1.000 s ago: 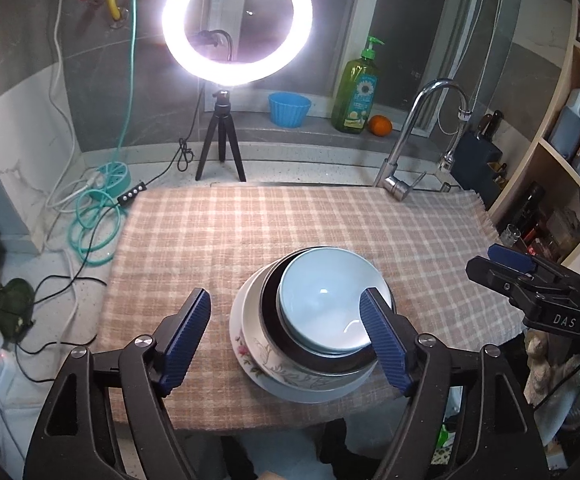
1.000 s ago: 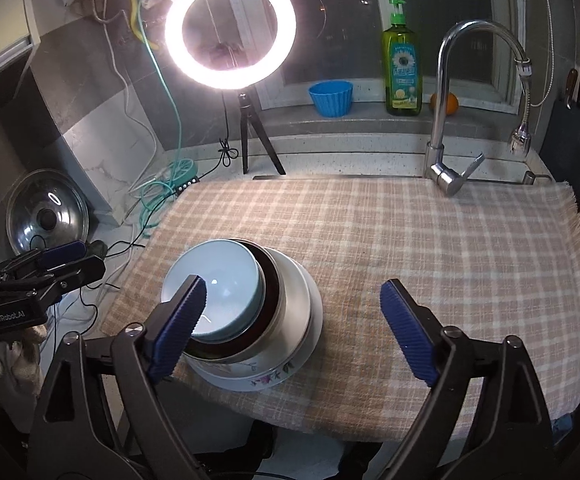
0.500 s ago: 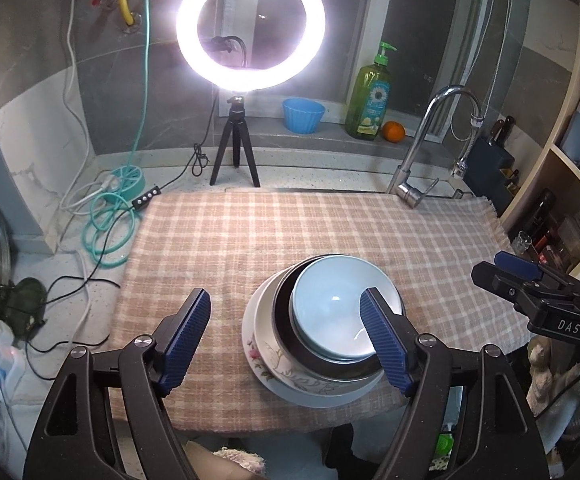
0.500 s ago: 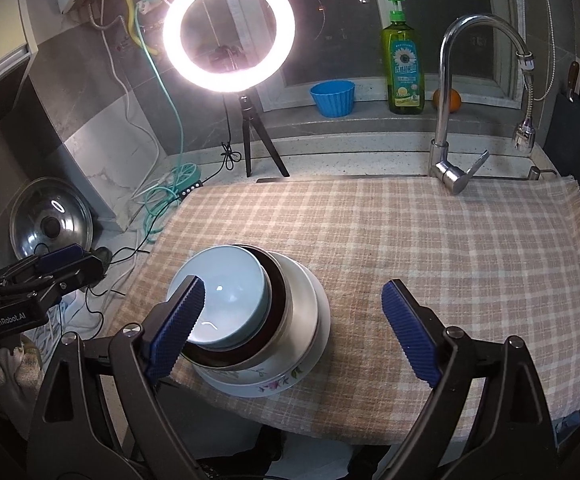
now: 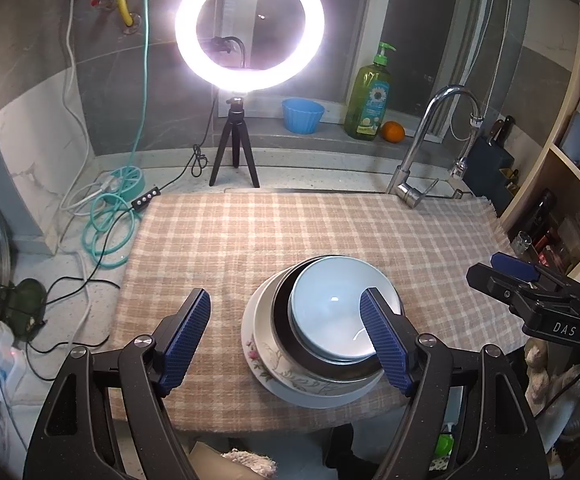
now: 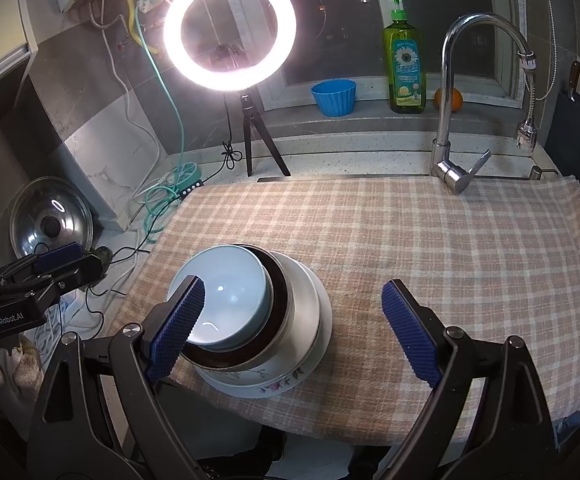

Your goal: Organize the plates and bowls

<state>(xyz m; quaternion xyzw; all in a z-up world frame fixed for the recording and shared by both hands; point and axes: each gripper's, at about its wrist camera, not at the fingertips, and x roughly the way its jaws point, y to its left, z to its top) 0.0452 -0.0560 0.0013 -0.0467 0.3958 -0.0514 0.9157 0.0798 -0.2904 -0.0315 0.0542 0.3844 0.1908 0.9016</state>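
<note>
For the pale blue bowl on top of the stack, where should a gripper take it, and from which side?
Probably by the rim. The blue bowl sits upright, nested in the dark bowl on the floral plate, so its walls are mostly buried and only the lip stands free. Come from above, one finger inside and one outside. The right gripper is open, with one finger already over that rim.

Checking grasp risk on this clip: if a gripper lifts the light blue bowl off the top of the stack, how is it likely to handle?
The light blue bowl looks glazed, showing a sharp highlight, so probably slippery. It appears ceramic, so likely rigid and breakable if dropped. It sits loosely off-centre inside the dark bowl, so it should lift free.
</note>
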